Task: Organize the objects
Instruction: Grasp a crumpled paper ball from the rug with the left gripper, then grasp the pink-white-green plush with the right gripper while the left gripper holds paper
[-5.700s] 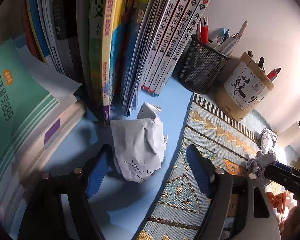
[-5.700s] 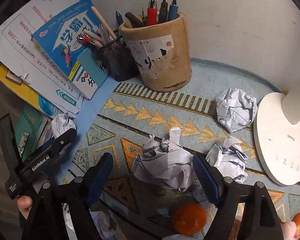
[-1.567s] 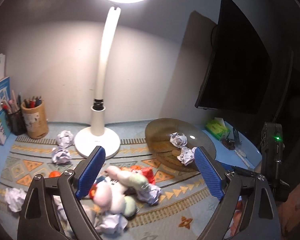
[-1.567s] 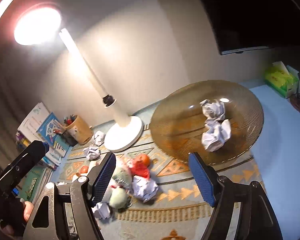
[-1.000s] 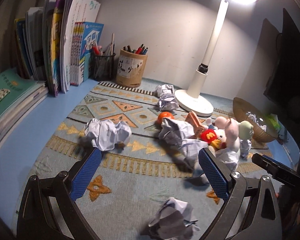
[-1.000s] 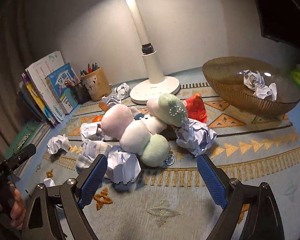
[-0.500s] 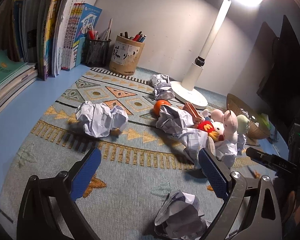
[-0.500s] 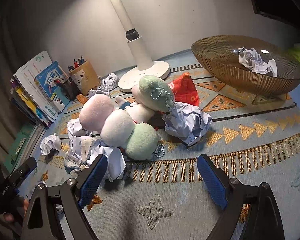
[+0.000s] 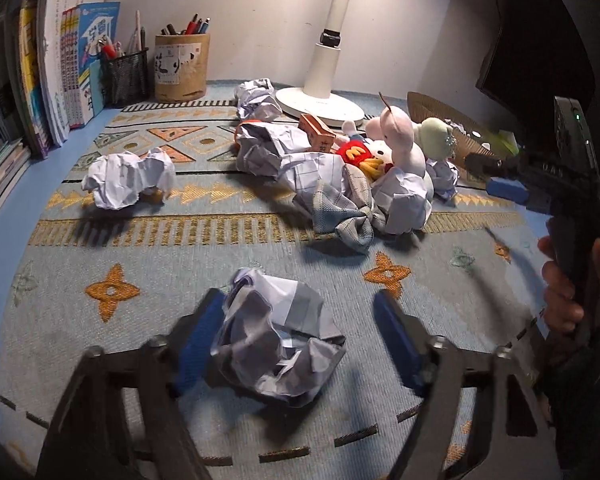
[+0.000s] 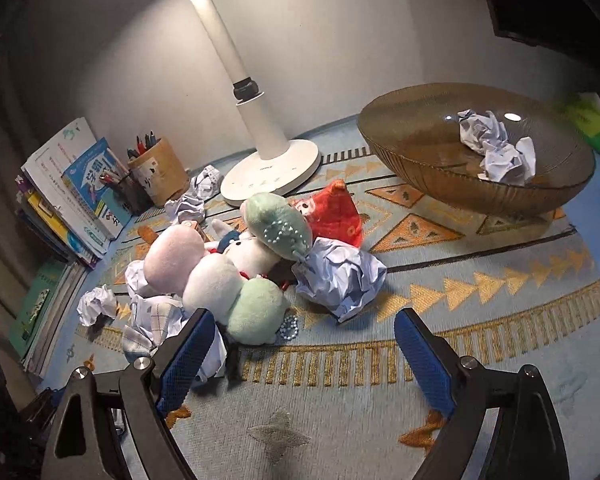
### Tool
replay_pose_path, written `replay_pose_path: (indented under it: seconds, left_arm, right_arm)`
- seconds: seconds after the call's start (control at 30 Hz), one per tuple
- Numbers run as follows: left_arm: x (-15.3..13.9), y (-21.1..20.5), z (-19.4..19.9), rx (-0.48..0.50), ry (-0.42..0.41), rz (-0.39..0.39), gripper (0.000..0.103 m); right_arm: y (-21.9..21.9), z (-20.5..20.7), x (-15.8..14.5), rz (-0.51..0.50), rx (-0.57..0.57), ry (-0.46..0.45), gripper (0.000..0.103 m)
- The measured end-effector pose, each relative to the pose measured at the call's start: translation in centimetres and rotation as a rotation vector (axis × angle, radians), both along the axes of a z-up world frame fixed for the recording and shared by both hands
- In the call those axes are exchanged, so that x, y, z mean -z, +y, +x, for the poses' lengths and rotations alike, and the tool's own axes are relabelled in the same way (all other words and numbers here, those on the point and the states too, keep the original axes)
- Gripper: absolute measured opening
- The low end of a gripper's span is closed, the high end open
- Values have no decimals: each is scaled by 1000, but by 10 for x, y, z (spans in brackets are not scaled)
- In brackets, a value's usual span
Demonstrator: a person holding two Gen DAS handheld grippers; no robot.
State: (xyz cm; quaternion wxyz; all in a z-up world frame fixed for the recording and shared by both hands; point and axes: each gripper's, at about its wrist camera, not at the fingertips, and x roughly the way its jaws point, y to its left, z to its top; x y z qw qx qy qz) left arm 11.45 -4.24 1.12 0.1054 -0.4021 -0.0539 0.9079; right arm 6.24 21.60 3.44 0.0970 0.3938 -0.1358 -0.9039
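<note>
The left tongs (image 9: 300,332) have just been closing around a paper ball (image 9: 278,344) on the mat (image 9: 100,352): the left pad touches the paper, the right pad stands apart from it, so nothing is gripped yet. The right tongs (image 10: 300,348) hang spread wide over bare mat, nothing between them, just in front of the toy pile.

Counting from the left camera: one ball between the pads, one lone ball (image 9: 128,178) further left, two near the lamp base (image 9: 320,104), and several more tangled with the plush toys (image 9: 396,148) (I can't split that heap into an exact number). There are two pen pots, a mesh one (image 9: 126,76) and a tan one (image 9: 182,68), beside a row of upright books (image 9: 52,72).

The right camera alone shows inside the brown bowl (image 10: 420,148): two paper balls (image 10: 496,148) lie in it. It also shows a red toy (image 10: 336,216) and a big ball (image 10: 340,276) just right of the plush. The left camera sees only the bowl's rim, but it catches the hand (image 9: 562,288) holding the right tongs, and the ball at the left tongs, which the other view misses
</note>
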Motion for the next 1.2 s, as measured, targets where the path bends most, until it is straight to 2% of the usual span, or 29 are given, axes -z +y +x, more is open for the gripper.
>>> replay_pose_path:
  seconds: [0.1, 0.23, 0.3, 0.37, 0.4, 0.5, 0.53, 0.6, 0.8, 0.9, 1.0, 1.07, 1.2]
  left_arm:
    - [-1, 3, -7, 4, 6, 30, 40]
    - [-12, 3, -18, -2, 59, 44, 40]
    - [-17, 0, -25, -8, 81, 67, 40]
    - [-16, -4, -30, -18, 93, 97, 40]
    - [-13, -6, -31, -22, 96, 115, 40]
    - [-5, -10, -31, -58, 93, 125, 40]
    - [-8, -13, -28, -61, 122, 140, 40]
    - [-8, -14, -27, -67, 133, 136, 40]
    - [-6, -7, -30, -54, 117, 91, 40]
    - [-5, -7, -30, -52, 117, 87, 40]
    - [-5, -7, -30, -61, 113, 80, 40]
    - [-5, -7, -31, -67, 110, 74, 40]
    - [-4, -5, -32, -71, 100, 59, 40]
  right_arm:
    - [-1, -13, -14, 14, -18, -10, 91]
    - [-30, -30, -22, 173, -32, 16, 87]
    - [-43, -38, -22, 214, -46, 22, 73]
    - [-56, -47, -17, 277, -55, 12, 66]
    - [-60, -50, -14, 296, -55, 2, 52]
    - [-59, -51, -9, 296, -45, -14, 34]
    - [-55, -49, -9, 289, -41, -8, 31]
    - [-43, -45, -13, 225, -31, -4, 30]
    - [25, -6, -44, -140, 41, 82, 29]
    - [56, 20, -39, -245, 108, 55, 29]
    - [76, 44, -18, -349, 159, -12, 29]
    - [83, 58, -3, -365, 195, -62, 29]
    - [81, 74, 20, -254, 202, -161, 29]
